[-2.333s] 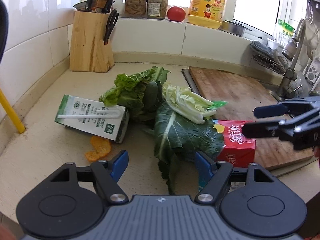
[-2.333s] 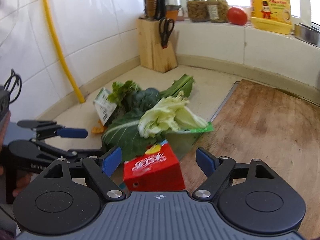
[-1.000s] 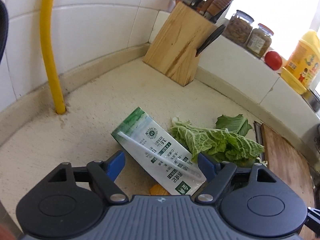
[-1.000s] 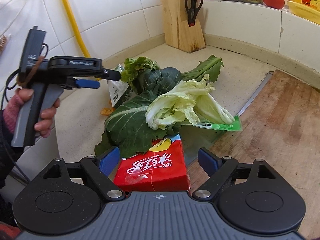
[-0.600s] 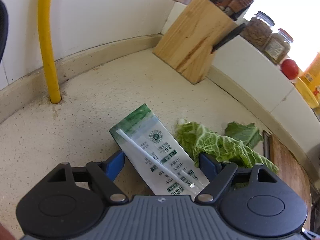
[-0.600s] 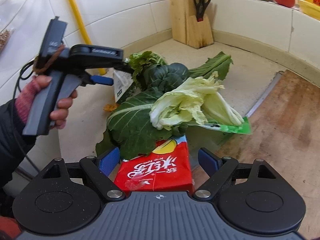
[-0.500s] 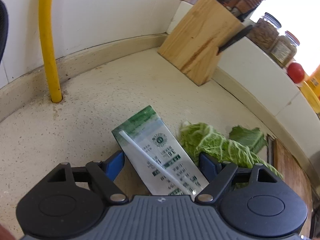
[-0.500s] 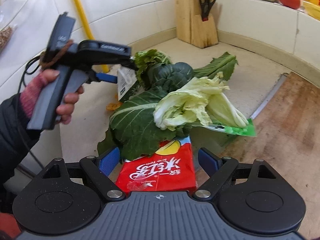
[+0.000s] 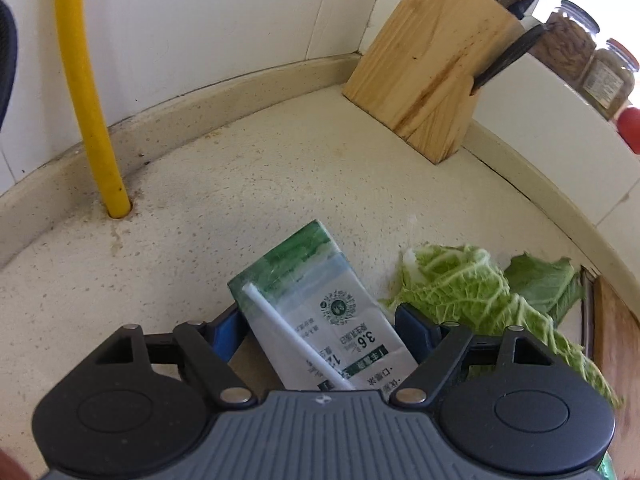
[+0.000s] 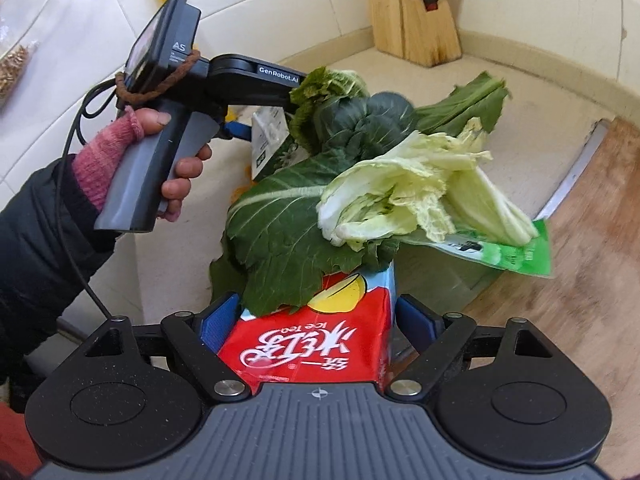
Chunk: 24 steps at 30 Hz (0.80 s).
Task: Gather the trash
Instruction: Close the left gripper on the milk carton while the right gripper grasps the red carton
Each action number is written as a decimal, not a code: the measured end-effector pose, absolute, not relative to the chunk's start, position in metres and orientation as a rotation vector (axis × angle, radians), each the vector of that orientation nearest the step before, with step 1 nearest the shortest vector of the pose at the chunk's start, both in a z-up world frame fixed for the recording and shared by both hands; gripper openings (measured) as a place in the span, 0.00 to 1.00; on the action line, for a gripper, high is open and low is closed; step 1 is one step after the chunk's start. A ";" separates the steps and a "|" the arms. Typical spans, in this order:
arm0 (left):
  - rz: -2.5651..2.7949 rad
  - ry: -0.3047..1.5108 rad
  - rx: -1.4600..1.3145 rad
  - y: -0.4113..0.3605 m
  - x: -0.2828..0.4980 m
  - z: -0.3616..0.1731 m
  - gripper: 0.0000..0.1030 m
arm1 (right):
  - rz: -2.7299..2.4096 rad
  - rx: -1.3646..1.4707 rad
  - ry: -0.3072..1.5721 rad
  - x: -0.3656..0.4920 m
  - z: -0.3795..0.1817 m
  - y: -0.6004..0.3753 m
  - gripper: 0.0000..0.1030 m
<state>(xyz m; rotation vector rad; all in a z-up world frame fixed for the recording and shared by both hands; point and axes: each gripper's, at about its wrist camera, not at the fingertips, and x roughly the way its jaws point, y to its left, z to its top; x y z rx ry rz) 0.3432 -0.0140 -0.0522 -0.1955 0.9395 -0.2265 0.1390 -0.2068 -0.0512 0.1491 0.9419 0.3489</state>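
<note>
The milk carton (image 9: pixel 320 320) is clamped between the blue pads of the left gripper (image 9: pixel 320 330), lying flat on the surface (image 9: pixel 240 184) with its straw (image 9: pixel 292 344) on top. Cabbage (image 9: pixel 472 292) is seen just right of that gripper. The red tea carton (image 10: pixel 316 340) is squeezed by the right gripper (image 10: pixel 318 322), with dark leaves (image 10: pixel 288 224) draped over its far end and a green wrapper (image 10: pixel 500 254) ahead to the right.
</note>
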 end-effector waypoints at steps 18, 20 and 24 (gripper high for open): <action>-0.258 0.834 -0.115 0.023 0.294 -0.028 0.60 | 0.290 0.102 1.001 0.131 -0.054 -0.180 0.81; -0.261 0.819 -0.090 0.027 0.289 -0.026 0.60 | 0.271 0.105 1.001 0.132 -0.054 -0.183 0.77; -0.282 0.832 -0.101 0.033 0.290 -0.027 0.61 | 0.245 0.074 1.007 0.133 -0.051 -0.185 0.75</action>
